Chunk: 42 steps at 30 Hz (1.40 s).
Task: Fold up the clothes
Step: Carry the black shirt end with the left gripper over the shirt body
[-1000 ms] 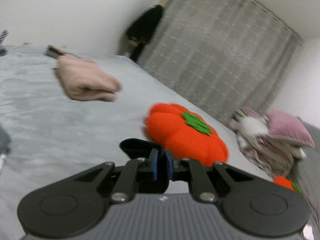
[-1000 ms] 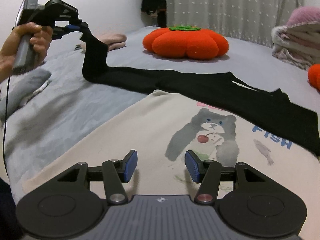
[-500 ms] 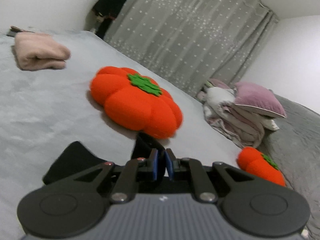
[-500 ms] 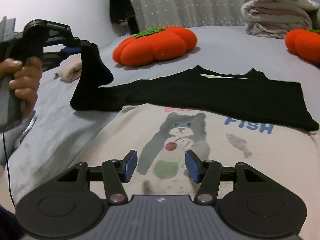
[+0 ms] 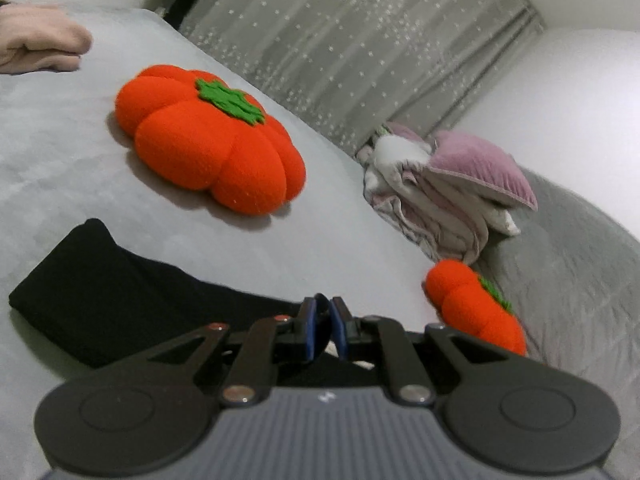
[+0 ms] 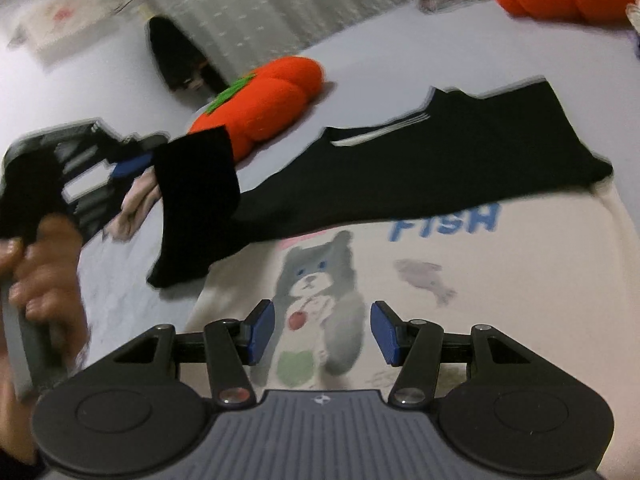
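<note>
Grey bedding fills both views, with a starred grey curtain (image 5: pixel 360 52) at the far side and a big orange pumpkin cushion (image 5: pixel 208 140) on the bed (image 5: pixel 60 152); a smaller pumpkin cushion (image 5: pixel 476 308) lies to the right, beside a heap of pale bedclothes and a mauve pillow (image 5: pixel 476 164); a folded pink garment (image 5: pixel 40 48) sits far left.

My left tongs (image 5: pixel 323 330) are pinched nearly shut on the cuff of the black top (image 6: pixel 460 160); from the right wrist view I see the person's hand (image 6: pixel 44 280) holding that tool at the left, with the sleeve (image 6: pixel 196 204) lifted off the bed and hanging from it. My right tongs (image 6: pixel 322 334) stand wide apart with nothing between them, hovering over the cream sweatshirt (image 6: pixel 480 300), the one with the bear print and the word FISH.

The black top lies spread across the bed, its body flat and partly overlapping the far edge of the cream sweatshirt, neck opening toward the pumpkin.

I judge the fabric light, soft and limp; it drapes straight down from the grip and will sag or twist if carried by one point; it looks knitted, so slipping seems unlikely with the pads closed. The cuff or hem edge is the sensible hold, and the shoulder seam would suit the free tongs, to keep the fold line straight.
</note>
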Available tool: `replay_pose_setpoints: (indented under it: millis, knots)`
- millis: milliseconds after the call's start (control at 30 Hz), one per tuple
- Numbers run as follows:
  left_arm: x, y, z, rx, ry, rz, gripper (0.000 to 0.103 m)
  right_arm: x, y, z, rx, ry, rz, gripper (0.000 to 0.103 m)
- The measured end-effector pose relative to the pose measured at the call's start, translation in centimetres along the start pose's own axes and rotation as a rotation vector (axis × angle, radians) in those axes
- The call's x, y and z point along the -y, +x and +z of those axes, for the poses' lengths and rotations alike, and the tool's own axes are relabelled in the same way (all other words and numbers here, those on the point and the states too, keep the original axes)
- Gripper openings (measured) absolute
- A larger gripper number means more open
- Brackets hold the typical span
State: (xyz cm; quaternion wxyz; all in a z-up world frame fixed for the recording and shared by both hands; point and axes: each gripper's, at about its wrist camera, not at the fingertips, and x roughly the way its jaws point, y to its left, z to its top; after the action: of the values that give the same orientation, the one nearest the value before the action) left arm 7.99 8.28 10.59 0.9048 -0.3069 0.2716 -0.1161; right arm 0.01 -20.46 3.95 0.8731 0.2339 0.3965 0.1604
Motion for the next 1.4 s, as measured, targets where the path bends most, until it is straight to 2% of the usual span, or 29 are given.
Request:
replay_pose_setpoints:
  millis: [100,267,600,700,800,1067,1167,1300,1400]
  knots:
    - [-0.1,0.4,-0.4,-0.011,-0.002,-0.001,0.01,1.8,0.7,0.6,-0.006,0.098,0.011,0.054]
    - [-0.1,0.7,-1.2,-0.031,0.02,-0.006,0.01,2.2,1.3,1.2,0.009,0.122,0.016,0.054]
    - [0.7,3.7,-5.6,-0.187,0.128,0.02,0.01,3.8,2.8,1.9,0.058,0.222,0.089,0.058]
    - [0.1,3.7,-5.5,-0.213,0.098,0.009,0.011,3.5,2.8,2.1,0.078,0.195,0.091,0.059]
    - [-0.4,3.0,-4.7,-0.195,0.086,0.011,0.011,3.3,3.0,2.1,0.078,0.178,0.095,0.059]
    - [-3.8,1.9,-2.2,-0.185,-0.027,0.108,0.012,0.6,5.2,2.5,0.05,0.085,0.119,0.059]
    - [-5.2,1.6,-1.2,-0.173,-0.087,0.132,0.013,0.6,6.8,3.1,0.044,0.15,0.134,0.059]
    - [-6.1,1.3,-0.2,-0.16,-0.117,0.139,0.015,0.4,8.6,3.9,0.021,0.233,0.162,0.058]
    - [-6.4,1.6,0.0,-0.165,-0.133,0.146,0.015,-0.4,9.7,4.1,0.005,0.234,0.123,0.054]
